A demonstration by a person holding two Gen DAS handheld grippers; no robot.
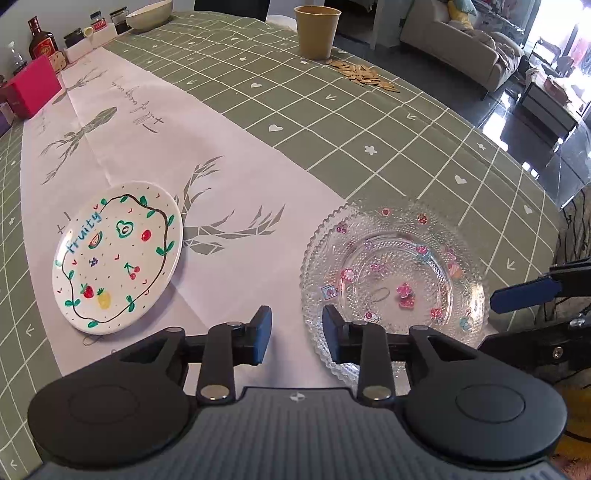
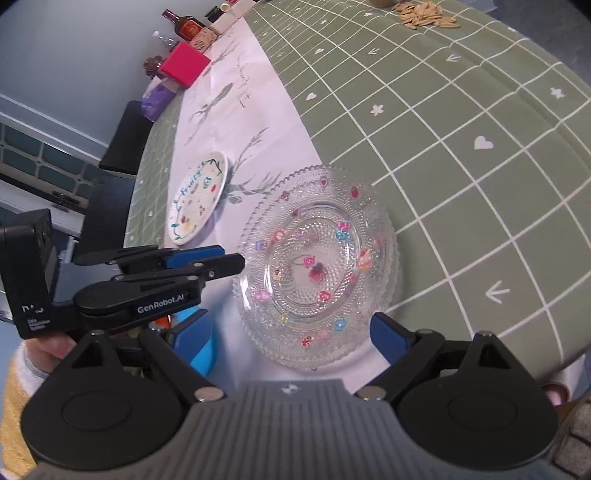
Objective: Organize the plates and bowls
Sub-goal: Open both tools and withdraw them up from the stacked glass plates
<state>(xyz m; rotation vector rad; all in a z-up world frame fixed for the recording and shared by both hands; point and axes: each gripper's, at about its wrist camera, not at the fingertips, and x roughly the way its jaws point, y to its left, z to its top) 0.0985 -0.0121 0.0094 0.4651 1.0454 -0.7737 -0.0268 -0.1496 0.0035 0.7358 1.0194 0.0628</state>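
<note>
1. The left gripper (image 1: 297, 338) hangs over the near edge of the surface (image 1: 369, 122), its matte black arms and blue pads parted with nothing between them; one pad overlaps the glass plate's rim in view, contact unclear
2. The right gripper (image 2: 291, 338) has its blue pads spread wide, either side of the near rim of the glass plate (image 2: 317, 266), not pressing it
3. The glass plate is round, clear, beaded all over, with a scalloped edge and small coloured flower stickers; it looks like a stack of such plates
4. At 9 o'clock of it, well apart, lies a smooth white ceramic plate (image 1: 118, 258) painted with fruit and a leafy vine
5. Both sit on a white paper runner (image 1: 147, 122) over a green grid-patterned cloth
6. At 12 o'clock stand a tan cup (image 1: 317, 31) and scattered pale seeds (image 1: 364, 75)
</note>
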